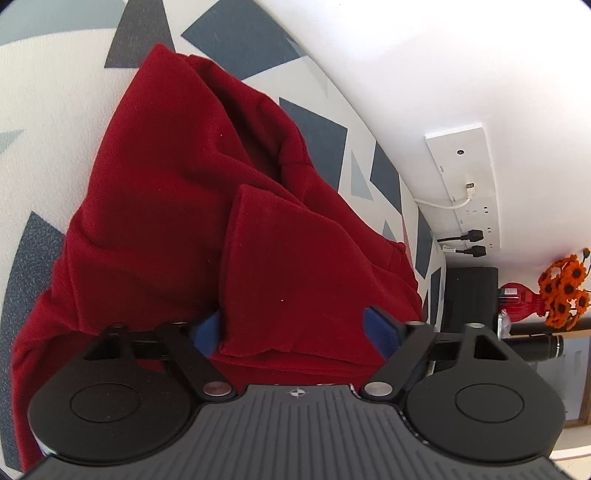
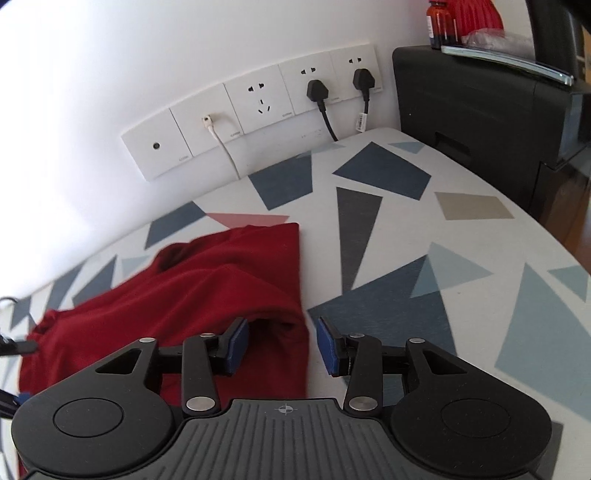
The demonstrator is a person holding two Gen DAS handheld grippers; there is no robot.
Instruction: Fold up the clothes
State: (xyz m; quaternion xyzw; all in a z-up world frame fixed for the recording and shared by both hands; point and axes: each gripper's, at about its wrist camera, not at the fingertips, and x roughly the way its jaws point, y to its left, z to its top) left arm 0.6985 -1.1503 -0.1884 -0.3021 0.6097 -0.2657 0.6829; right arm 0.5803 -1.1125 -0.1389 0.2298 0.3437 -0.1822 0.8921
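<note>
A dark red garment (image 1: 166,184) lies crumpled on a table (image 1: 55,110) patterned with grey and blue triangles. In the left wrist view a folded flap of it (image 1: 295,277) fills the gap of my left gripper (image 1: 295,332). Its jaws stand apart with a blue pad at each side of the flap, and the cloth is not bunched. In the right wrist view the garment (image 2: 184,288) ends at a straight right edge. My right gripper (image 2: 282,347) straddles that edge with jaws apart. One pad is over the cloth, and bare table shows between the cloth and the other pad.
A row of wall sockets (image 2: 258,107) with two black plugs and a white cable runs just behind the table (image 2: 406,240). A black box-shaped appliance (image 2: 472,110) stands off the table's far right corner, with a brown bottle (image 2: 439,22) on top. A red vase of orange flowers (image 1: 561,291) is nearby.
</note>
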